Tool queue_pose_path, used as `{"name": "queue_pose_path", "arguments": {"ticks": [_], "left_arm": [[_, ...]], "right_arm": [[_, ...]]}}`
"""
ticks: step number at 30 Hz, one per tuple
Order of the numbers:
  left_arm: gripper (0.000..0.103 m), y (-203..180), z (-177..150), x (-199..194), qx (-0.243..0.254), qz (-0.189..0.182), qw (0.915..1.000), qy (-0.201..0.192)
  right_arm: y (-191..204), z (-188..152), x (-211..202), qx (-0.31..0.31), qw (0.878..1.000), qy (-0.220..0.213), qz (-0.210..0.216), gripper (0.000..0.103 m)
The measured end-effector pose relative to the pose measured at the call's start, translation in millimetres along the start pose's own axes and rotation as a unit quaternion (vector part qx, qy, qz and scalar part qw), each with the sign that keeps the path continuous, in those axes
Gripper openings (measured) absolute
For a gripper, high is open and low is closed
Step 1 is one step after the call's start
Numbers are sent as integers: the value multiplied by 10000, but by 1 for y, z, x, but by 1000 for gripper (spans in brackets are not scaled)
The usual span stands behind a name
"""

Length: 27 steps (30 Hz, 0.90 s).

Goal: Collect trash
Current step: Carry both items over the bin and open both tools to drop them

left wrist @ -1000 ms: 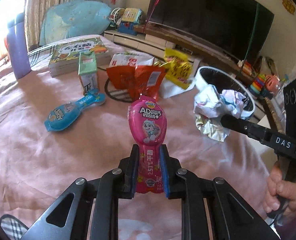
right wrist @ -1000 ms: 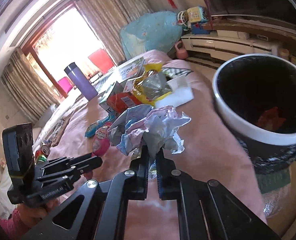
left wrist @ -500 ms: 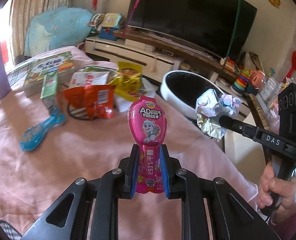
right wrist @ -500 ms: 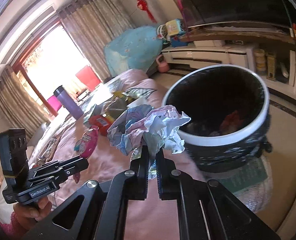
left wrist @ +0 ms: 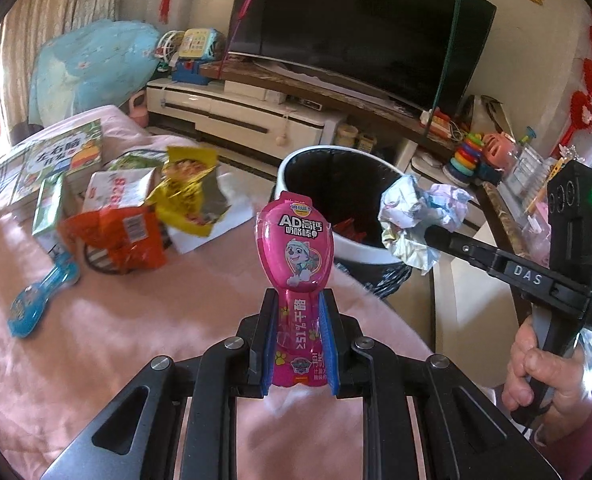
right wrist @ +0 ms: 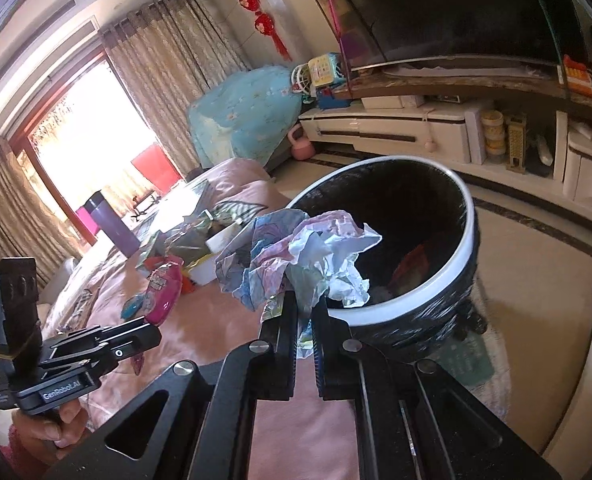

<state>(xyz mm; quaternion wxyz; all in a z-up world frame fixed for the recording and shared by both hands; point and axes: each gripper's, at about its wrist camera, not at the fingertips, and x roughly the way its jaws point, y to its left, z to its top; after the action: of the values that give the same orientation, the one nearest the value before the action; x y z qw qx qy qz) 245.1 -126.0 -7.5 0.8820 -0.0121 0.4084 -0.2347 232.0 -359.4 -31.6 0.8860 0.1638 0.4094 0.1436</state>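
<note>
The pink bed cover [left wrist: 108,340] is the biggest thing here, and it has slid down and to the left in both views. That means both hands have moved toward the bed's edge. The black trash bin [right wrist: 469,240] with the white rim stands on the floor just beside that edge, and it looks much closer now than a moment ago. Some red trash already lies inside it.

The right gripper [right wrist: 304,322] is pinched tight on a crumpled wrapper ball [right wrist: 296,252], which now hangs by the bin's rim. The left gripper [left wrist: 298,344] is closed on a pink cheese-stick wrapper [left wrist: 294,248], standing up between its blue pads [left wrist: 266,354] above the cover.

So both pieces look almost ready to drop in. More wrappers [left wrist: 116,236] wait on the bed, and a blue wrapper [left wrist: 42,294] too.
</note>
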Motion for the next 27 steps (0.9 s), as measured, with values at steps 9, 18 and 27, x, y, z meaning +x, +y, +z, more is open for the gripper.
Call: {"name": "queue_pose_path", "arguments": {"ticks": [9,18,27], "left_arm": [[18,-22,29,32,179,-75,9998,25],[18,-29,62,75,255,-112,9994,190],[18,-35,79,112,280,-44,9988,401]], "right_arm": [[-20,18,2,14,9998,-45,-193,7],[-40,36,12,-27,9993,78,-375,7],[-49,45,29,-156,9981,332,-485,7]]}}
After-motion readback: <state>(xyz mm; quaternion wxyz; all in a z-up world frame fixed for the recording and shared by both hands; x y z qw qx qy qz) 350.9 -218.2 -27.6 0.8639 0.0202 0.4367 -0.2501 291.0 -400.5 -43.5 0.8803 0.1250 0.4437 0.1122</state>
